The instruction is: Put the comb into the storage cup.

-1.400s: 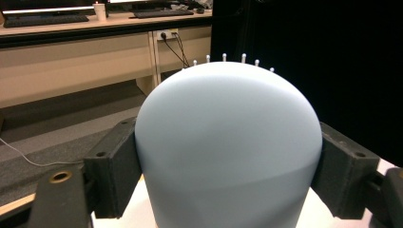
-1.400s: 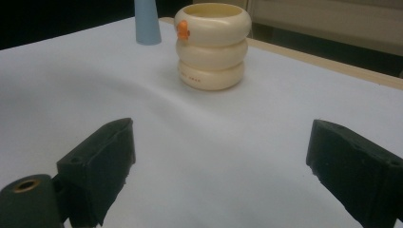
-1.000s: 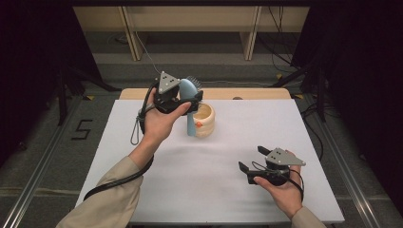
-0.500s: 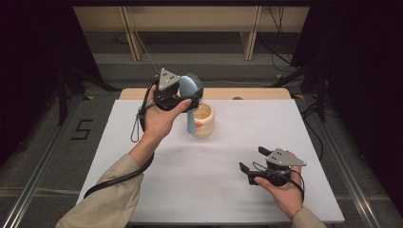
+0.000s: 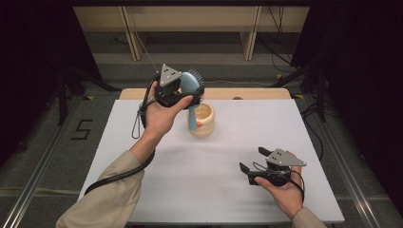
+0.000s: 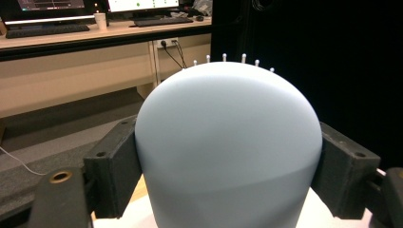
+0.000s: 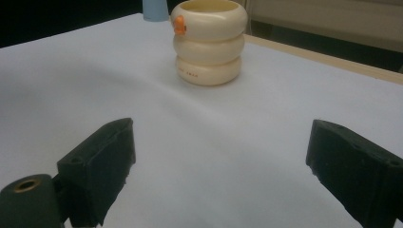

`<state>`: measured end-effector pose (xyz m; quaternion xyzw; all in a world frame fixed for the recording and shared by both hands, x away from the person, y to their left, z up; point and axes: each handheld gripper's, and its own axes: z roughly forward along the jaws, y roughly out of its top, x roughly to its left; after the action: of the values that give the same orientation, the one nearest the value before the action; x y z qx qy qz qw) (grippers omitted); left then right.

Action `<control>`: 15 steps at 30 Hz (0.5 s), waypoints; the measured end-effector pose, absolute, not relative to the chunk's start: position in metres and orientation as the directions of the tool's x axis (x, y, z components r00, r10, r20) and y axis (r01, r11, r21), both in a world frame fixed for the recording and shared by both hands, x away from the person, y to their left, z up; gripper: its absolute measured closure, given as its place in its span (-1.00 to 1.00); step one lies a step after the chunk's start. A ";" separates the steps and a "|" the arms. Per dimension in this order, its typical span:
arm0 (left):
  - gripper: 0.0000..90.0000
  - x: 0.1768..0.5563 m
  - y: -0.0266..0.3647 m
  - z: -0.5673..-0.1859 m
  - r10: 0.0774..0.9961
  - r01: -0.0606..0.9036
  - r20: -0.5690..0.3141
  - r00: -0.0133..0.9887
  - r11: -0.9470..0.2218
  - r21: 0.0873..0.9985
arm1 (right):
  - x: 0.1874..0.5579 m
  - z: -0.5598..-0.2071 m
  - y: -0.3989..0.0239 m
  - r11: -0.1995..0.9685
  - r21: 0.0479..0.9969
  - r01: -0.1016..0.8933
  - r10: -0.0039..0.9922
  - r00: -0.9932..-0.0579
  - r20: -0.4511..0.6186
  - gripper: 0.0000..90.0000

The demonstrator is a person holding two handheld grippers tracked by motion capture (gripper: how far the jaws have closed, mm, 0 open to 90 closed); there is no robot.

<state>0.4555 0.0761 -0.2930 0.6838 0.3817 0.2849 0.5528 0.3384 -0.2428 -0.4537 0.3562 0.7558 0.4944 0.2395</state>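
My left gripper [image 5: 186,90] is held up over the back of the table, shut on the rounded head of a light blue hairbrush [image 5: 193,83]. In the left gripper view the two jaws press on either side of the brush head [image 6: 228,142], and white bristle tips show over its top. The brush handle [image 5: 192,118] hangs down just left of a cream ribbed cup [image 5: 203,119] with a small orange mark; the handle's lower end [image 7: 154,9] appears outside the cup [image 7: 209,42]. My right gripper [image 5: 252,159] rests low at the front right, open, with nothing between its jaws [image 7: 218,156].
A white sheet [image 5: 214,190] covers the table, with a wooden strip along the far edge [image 5: 247,93]. Dark stands and cables line the floor behind and to the sides. In the left gripper view a desk with monitors [image 6: 95,28] shows far off.
The left hand with the brush has risen slightly in the picture. The right hand has not moved.
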 end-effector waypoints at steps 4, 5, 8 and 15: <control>-0.55 0.456 0.075 -0.292 0.838 0.206 -0.036 0.545 -0.092 0.974 | 0.339 -0.454 -0.243 0.259 0.916 0.305 0.776 -0.630 -0.010 -0.78; -0.55 0.457 0.075 -0.292 0.838 0.206 -0.036 0.545 -0.092 0.974 | 0.339 -0.454 -0.243 0.257 0.917 0.305 0.777 -0.630 -0.009 -0.78; -0.55 0.458 0.076 -0.291 0.837 0.205 -0.035 0.547 -0.094 0.974 | 0.339 -0.454 -0.244 0.258 0.916 0.307 0.778 -0.628 -0.008 -0.78; -0.55 0.461 0.076 -0.292 0.836 0.211 -0.040 0.548 -0.092 0.973 | 0.339 -0.455 -0.244 0.255 0.917 0.307 0.778 -0.628 -0.006 -0.77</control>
<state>0.4607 0.0760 -0.2921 0.6829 0.3831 0.2818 0.5544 0.3391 -0.2439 -0.4546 0.3591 0.7553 0.4935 0.2388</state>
